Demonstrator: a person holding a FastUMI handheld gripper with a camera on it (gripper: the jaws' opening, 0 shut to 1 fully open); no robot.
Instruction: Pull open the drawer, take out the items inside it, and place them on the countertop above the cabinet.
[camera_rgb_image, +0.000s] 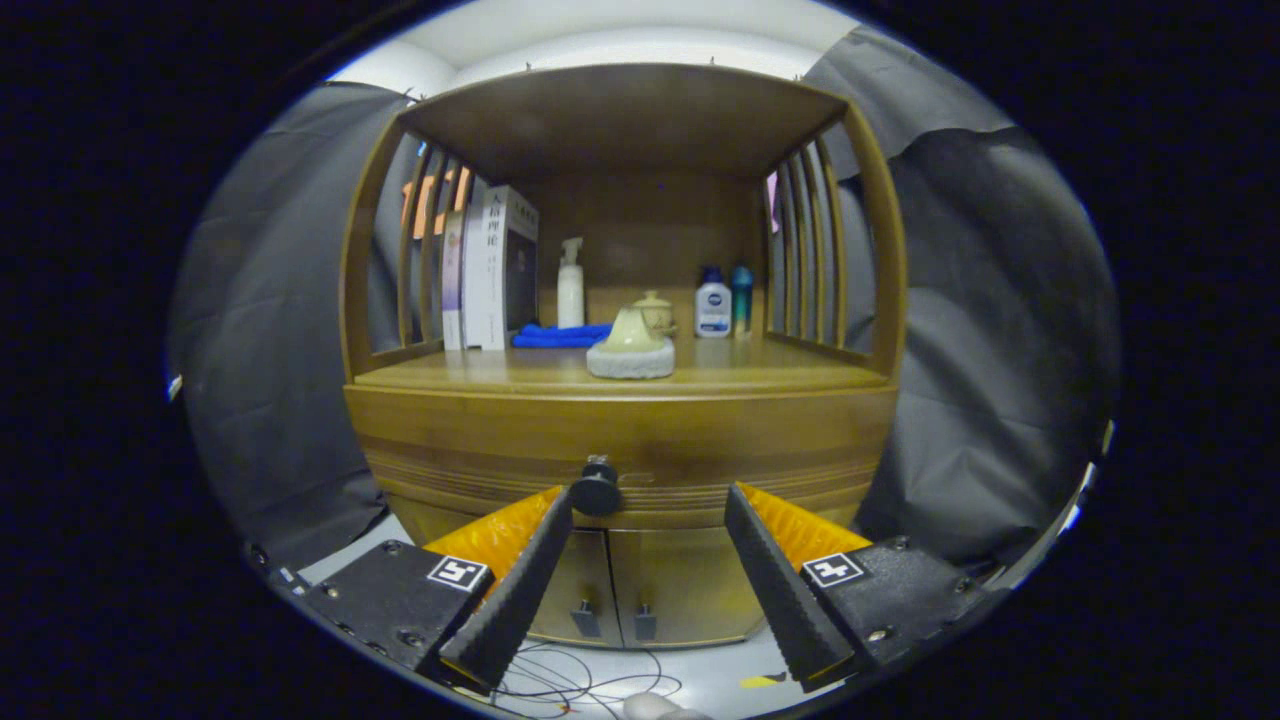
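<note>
A wooden cabinet stands ahead of me, with its drawer (620, 445) closed under the countertop (760, 375). The drawer's dark round knob (596, 493) sits just beside my left fingertip, toward the inner side. My gripper (650, 500) is open, its two fingers spread wide in front of the drawer face with nothing between them. What is inside the drawer is hidden.
On the countertop stand a small teapot on a round stone base (631, 358), a blue cloth (560, 335), books (495, 270), a spray bottle (570, 285) and two small bottles (725, 300). Below the drawer are two cabinet doors (620, 585). Cables lie on the floor (570, 685).
</note>
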